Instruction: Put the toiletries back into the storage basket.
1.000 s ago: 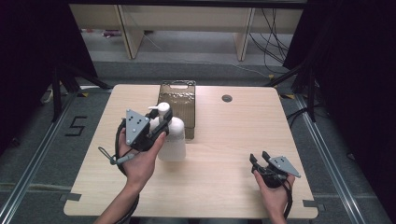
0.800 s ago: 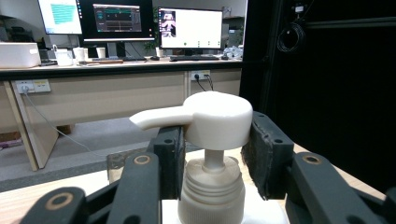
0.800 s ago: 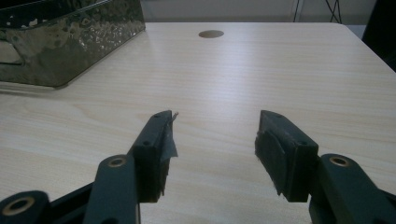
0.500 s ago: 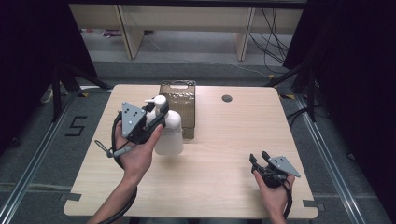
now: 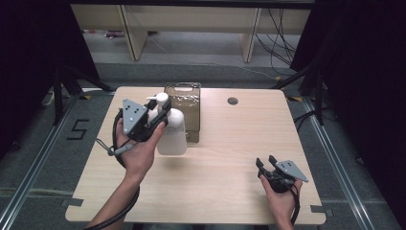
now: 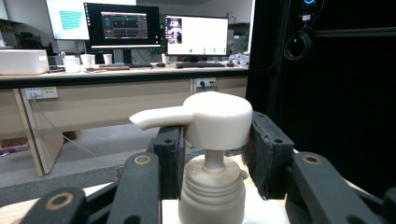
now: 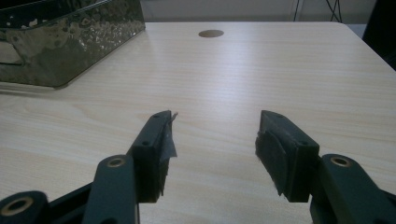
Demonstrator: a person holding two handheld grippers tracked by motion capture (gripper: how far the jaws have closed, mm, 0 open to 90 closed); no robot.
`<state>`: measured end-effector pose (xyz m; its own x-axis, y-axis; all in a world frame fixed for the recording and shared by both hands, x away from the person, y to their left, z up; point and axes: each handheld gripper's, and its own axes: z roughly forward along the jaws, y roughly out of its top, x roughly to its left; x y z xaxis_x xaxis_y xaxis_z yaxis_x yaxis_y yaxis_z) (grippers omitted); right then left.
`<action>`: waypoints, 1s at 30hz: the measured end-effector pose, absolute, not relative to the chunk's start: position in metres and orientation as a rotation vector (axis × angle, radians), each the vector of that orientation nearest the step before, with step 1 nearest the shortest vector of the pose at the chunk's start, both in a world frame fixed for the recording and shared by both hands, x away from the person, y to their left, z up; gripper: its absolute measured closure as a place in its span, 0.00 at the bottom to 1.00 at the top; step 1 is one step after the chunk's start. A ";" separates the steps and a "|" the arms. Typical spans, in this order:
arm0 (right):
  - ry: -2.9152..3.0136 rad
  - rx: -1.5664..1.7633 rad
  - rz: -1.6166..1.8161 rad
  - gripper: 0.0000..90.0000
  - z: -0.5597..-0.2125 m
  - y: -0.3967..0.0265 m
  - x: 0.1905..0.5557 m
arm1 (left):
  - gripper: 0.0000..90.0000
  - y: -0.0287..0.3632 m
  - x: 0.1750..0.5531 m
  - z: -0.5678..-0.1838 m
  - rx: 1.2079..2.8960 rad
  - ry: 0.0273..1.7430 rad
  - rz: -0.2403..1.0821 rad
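Note:
A white pump bottle [image 5: 173,133] stands upright left of the table's middle, just in front of a dark container. My left gripper [image 5: 161,114] is shut on its neck from the left. In the left gripper view the black pads [image 6: 263,156] sit on either side of the pump head [image 6: 215,119] and the ribbed collar [image 6: 212,189], with the spout pointing left. Whether the bottle's base touches the table I cannot tell. My right gripper [image 5: 266,162] rests near the front right of the table, open, with bare wood between its jaws [image 7: 215,140].
A dark translucent container [image 5: 183,101] with a handle slot sits at the far middle of the wooden table [image 5: 230,191], and its wall is seen in the right gripper view [image 7: 70,42]. A round cable hole [image 5: 232,101] [image 7: 211,33] lies far right of it. Black curtains flank the table.
My left hand and the bottle it grips have shifted slightly left and farther from the person. The right gripper has not moved.

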<state>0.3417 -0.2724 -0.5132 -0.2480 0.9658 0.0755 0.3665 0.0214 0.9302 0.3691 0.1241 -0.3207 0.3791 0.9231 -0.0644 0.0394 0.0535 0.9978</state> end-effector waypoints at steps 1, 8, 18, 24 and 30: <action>1.671 1.373 1.228 0.51 -0.513 -0.272 0.342 | 0.66 0.125 0.370 -0.320 1.345 0.964 0.865; 1.675 1.368 1.227 0.51 -0.514 -0.273 0.342 | 0.66 0.127 0.374 -0.314 1.335 0.969 0.872; 1.675 1.378 1.227 0.51 -0.514 -0.273 0.342 | 0.66 0.129 0.382 -0.305 1.327 0.968 0.889; 1.674 1.397 1.237 0.51 -0.514 -0.272 0.341 | 0.66 0.130 0.387 -0.301 1.319 0.968 0.897; 1.676 1.376 1.235 0.50 -0.514 -0.272 0.342 | 0.66 0.131 0.392 -0.297 1.312 0.962 0.899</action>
<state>0.3420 -0.2722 -0.5139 -0.2514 0.9640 0.0865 0.3682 0.0126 0.9297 0.3919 0.1310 -0.2968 0.3557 0.9328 -0.0579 0.0052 0.0599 0.9982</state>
